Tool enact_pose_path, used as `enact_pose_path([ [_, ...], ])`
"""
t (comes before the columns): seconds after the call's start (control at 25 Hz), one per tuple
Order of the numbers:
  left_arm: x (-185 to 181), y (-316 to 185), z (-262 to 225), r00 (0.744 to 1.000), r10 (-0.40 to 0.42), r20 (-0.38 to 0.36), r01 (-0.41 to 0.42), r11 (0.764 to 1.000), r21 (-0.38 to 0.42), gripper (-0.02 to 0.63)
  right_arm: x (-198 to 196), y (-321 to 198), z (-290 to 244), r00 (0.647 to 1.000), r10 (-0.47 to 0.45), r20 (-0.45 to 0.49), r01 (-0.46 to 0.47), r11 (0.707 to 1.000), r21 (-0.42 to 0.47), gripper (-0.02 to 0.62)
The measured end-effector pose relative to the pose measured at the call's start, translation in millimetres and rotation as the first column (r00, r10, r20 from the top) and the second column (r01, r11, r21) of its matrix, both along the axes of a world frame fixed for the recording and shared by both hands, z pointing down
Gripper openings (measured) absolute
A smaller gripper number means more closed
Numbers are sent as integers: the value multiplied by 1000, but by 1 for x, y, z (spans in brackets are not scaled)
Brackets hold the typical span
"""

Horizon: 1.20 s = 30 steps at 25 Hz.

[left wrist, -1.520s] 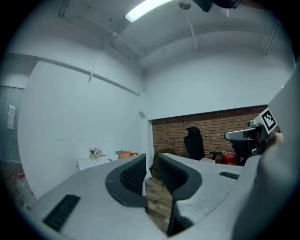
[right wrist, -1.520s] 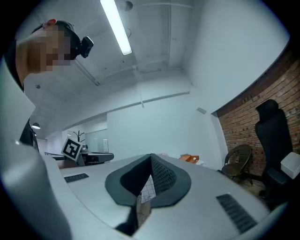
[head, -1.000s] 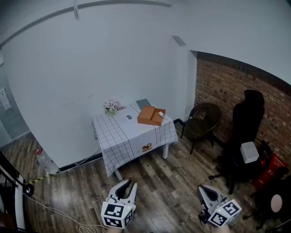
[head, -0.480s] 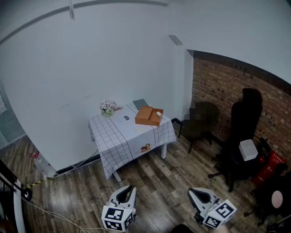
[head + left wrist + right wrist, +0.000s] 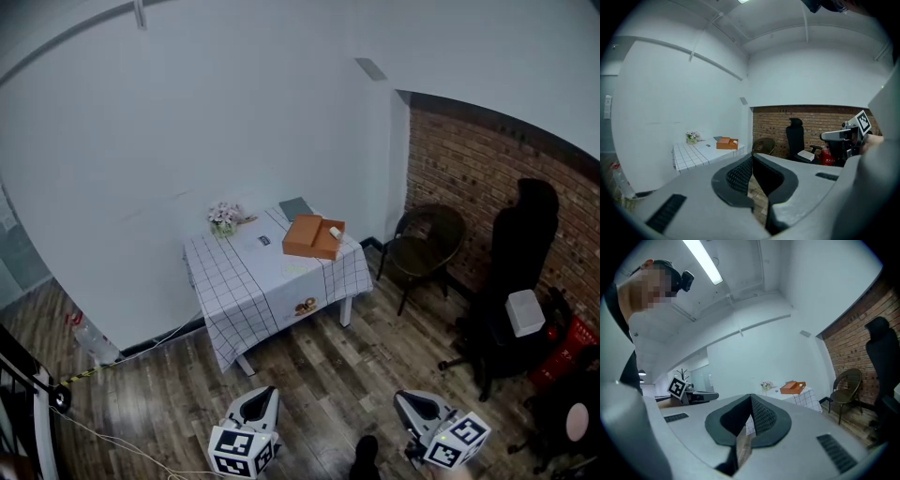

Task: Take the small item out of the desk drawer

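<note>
An orange drawer box (image 5: 314,236) sits on a table with a checked cloth (image 5: 262,277) by the white wall, far ahead of me. A small white item (image 5: 335,232) lies at the box's right end. The box also shows small in the left gripper view (image 5: 726,142) and the right gripper view (image 5: 792,387). My left gripper (image 5: 260,397) and right gripper (image 5: 409,401) hang low over the wooden floor, well short of the table. Both have their jaws together with nothing between them, as the left gripper (image 5: 752,157) and right gripper (image 5: 750,397) show in their own views.
A small pot of flowers (image 5: 223,218) stands at the table's back left. A wicker chair (image 5: 427,244) and a black office chair (image 5: 520,272) carrying a white box (image 5: 525,311) stand by the brick wall at right. A cable (image 5: 103,433) trails over the floor at left. A shoe tip (image 5: 364,457) shows between the grippers.
Both grippers have sunk lower in the head view and stayed shut. A shoe tip has come into view at the bottom. The table sits slightly lower and to the right of where it was half a second ago.
</note>
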<state>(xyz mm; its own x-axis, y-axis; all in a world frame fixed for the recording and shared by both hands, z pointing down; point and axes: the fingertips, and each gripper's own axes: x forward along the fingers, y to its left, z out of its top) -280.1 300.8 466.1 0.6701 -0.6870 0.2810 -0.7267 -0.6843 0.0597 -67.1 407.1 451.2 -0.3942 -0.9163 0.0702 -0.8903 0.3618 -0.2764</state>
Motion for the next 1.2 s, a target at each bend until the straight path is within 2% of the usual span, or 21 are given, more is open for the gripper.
enact_pose_path([
  [0.24, 62, -70, 10, 1000, -27, -10, 26, 998, -50, 12, 59, -68, 14, 999, -28, 31, 29, 999, -34, -3],
  [0.44, 127, -123, -7, 1000, -23, -9, 23, 999, -35, 12, 118, -126, 6, 998, -50, 45, 52, 998, -45, -3],
  [0.64, 174, -153, -21, 1000, -27, -3, 27, 1000, -9, 12, 153, -164, -5, 995, -95, 39, 96, 995, -32, -3],
  [0.96, 213, -197, -10, 1000, -19, -7, 19, 999, -30, 12, 199, -199, 2, 997, -69, 44, 72, 996, -58, -3],
  [1.2, 237, -263, 4, 1000, -6, -29, 4, 999, -54, 12, 221, -249, 13, 998, -50, 26, 53, 993, -104, -3],
])
